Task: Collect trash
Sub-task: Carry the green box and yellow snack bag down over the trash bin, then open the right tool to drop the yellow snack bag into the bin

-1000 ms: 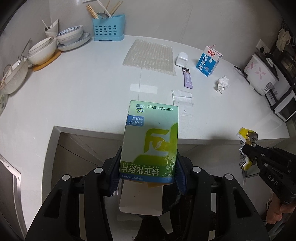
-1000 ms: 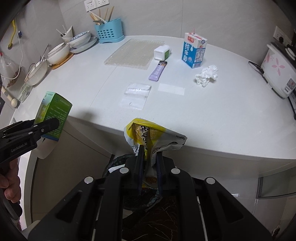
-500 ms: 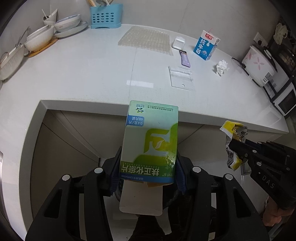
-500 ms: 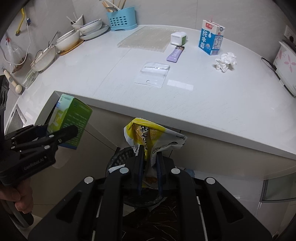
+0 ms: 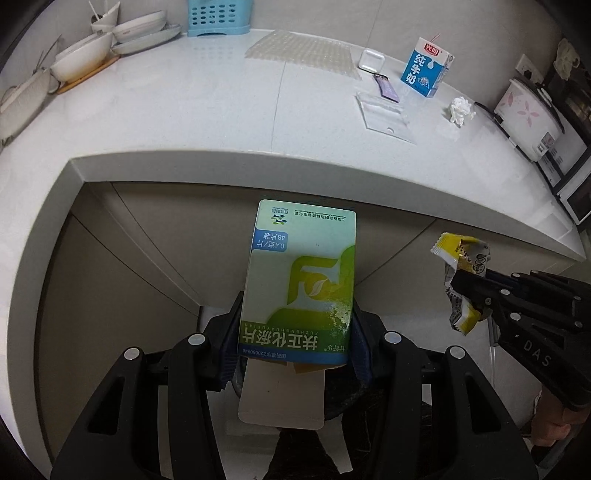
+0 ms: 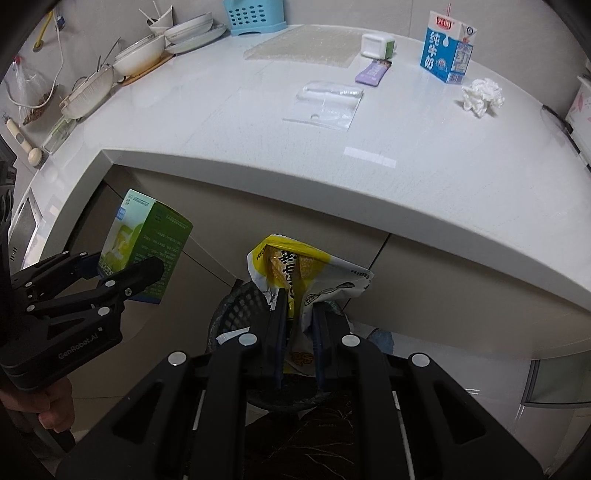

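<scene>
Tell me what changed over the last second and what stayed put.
Both grippers sank below the counter edge toward the black bin. The left gripper kept its hold on the green box, the right gripper on the yellow wrapper. Nothing released; the counter litter stayed put.

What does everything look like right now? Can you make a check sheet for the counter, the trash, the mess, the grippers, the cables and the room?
Surface: white counter, dry and bare toward its near edge.
Job's things: green box in left gripper; yellow wrapper in right gripper; black bin below both, by the cabinets. Milk carton, tissue, clear bag, purple sachet lie on the counter.
Clutter: bubble wrap, small white box, bowls, blue rack.
Grippers: left gripper shut on the box; right gripper shut on the wrapper.
Cables: one cord by the rice cooker.
Surroundings: tiled wall, grey cabinets under the counter.
</scene>
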### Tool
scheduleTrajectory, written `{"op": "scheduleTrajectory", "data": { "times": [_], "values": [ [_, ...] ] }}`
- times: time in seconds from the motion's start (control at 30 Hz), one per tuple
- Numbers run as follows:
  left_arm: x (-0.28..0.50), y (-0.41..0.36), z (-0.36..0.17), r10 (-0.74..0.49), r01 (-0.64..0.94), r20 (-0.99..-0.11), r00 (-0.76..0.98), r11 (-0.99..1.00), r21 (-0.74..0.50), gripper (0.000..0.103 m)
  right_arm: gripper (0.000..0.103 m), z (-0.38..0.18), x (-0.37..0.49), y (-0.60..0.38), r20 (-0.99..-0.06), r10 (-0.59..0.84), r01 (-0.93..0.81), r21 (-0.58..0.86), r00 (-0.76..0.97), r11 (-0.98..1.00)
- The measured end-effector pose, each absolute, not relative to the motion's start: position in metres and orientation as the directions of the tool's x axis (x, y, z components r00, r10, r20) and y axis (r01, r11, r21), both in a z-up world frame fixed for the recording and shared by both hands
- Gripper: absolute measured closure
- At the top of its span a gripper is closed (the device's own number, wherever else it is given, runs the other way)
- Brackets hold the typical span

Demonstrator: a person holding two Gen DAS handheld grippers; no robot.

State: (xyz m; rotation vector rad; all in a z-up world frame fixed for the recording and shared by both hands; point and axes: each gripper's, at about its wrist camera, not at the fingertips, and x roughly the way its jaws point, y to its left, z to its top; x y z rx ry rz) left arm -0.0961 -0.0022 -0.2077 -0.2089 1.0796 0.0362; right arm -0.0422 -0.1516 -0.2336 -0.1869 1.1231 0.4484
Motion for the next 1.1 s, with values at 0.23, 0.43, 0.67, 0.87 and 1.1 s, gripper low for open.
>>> {"op": "scheduleTrajectory", "data": {
  "times": [0.23,0.43,0.67,0.87,1.1],
  "values": [
    [-0.098,0.003,-0.225,-0.053,-0.15,-0.889,0.454,0.98,-0.135,0.055,0.092,-0.258,-0.039,-0.147,-0.916,0.235,-0.432,0.077,0.326,0.898],
    [-0.104,0.008,-0.241,-0.042,-0.163,-0.902,0.43,0.979,-0.124,0.055,0.091,-0.271,-0.039,-0.14,-0.919,0.242,-0.438,0.088,0.31,0.895],
    [-0.113,0.02,-0.254,-0.024,-0.197,-0.912,0.409,0.974,-0.114,0.055,0.09,-0.297,-0.043,-0.127,-0.931,0.246,-0.47,0.095,0.27,0.878],
    [-0.125,0.026,-0.265,-0.025,-0.23,-0.925,0.379,0.966,-0.121,0.055,0.088,-0.317,-0.048,-0.118,-0.942,0.26,-0.496,0.125,0.214,0.859],
    [-0.129,0.028,-0.273,-0.022,-0.26,-0.933,0.359,0.958,-0.122,0.055,0.077,-0.325,-0.045,-0.116,-0.947,0.269,-0.513,0.145,0.176,0.846]
  ]
}}
